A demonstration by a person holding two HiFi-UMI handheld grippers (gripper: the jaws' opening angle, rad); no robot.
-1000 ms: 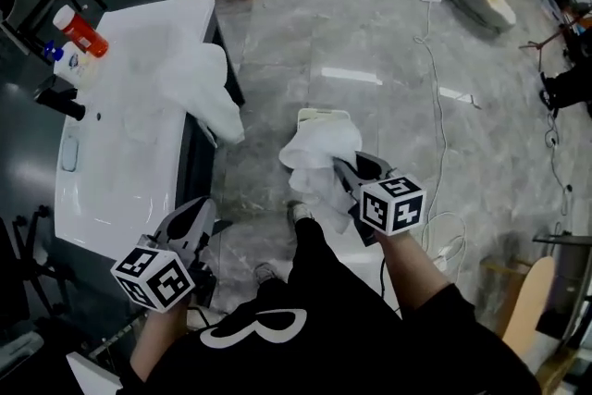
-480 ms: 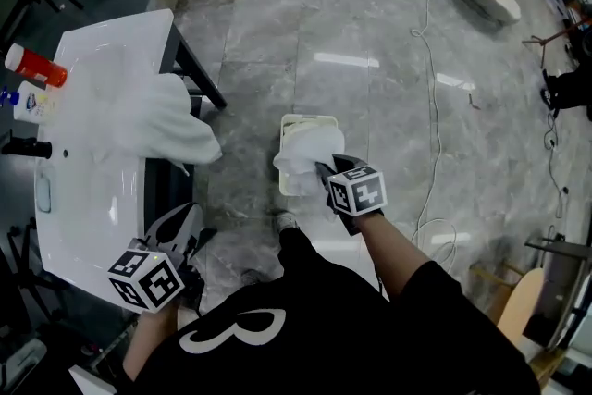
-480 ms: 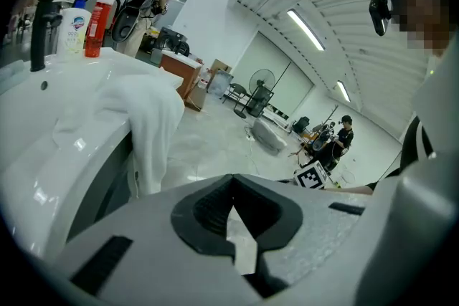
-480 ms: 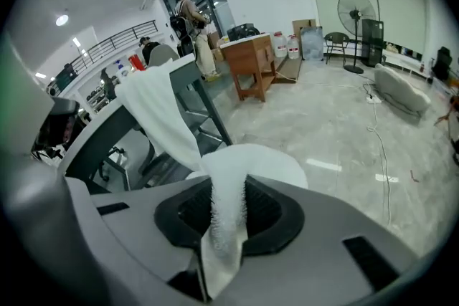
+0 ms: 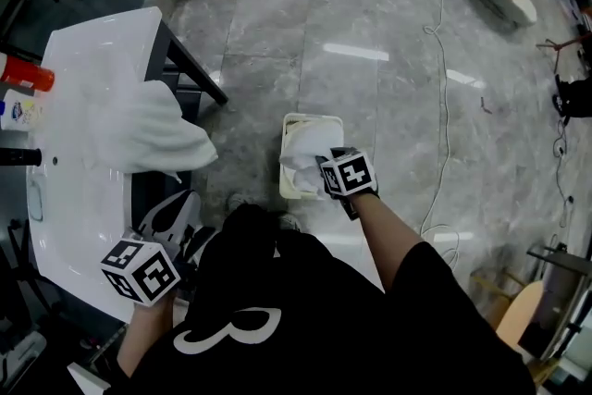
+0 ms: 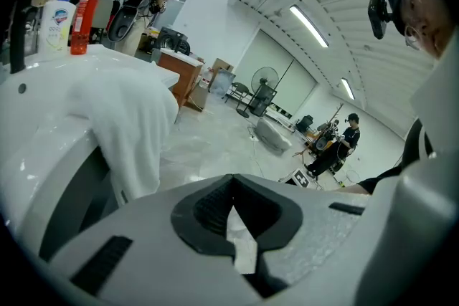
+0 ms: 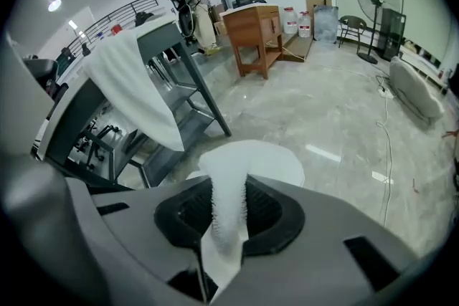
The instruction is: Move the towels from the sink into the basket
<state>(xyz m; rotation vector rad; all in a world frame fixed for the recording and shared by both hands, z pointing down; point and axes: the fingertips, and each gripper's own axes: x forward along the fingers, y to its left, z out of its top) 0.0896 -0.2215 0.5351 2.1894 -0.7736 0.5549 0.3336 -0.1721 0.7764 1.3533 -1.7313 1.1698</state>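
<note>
Since a moment ago, brought from higher up down to the cream basket (image 5: 300,121) with the right gripper (image 7: 228,222), so probably close to release of this one there. Clamped narrowly on a fold of the white towel (image 7: 247,161), bulging just ahead of the jaws and trailing below them. At the left gripper (image 6: 234,229), closed to a thin slit on nothing, with the second towel (image 6: 133,125) well ahead of its jaws, draped over the sink (image 6: 43,118) edge, not yet taken.
</note>
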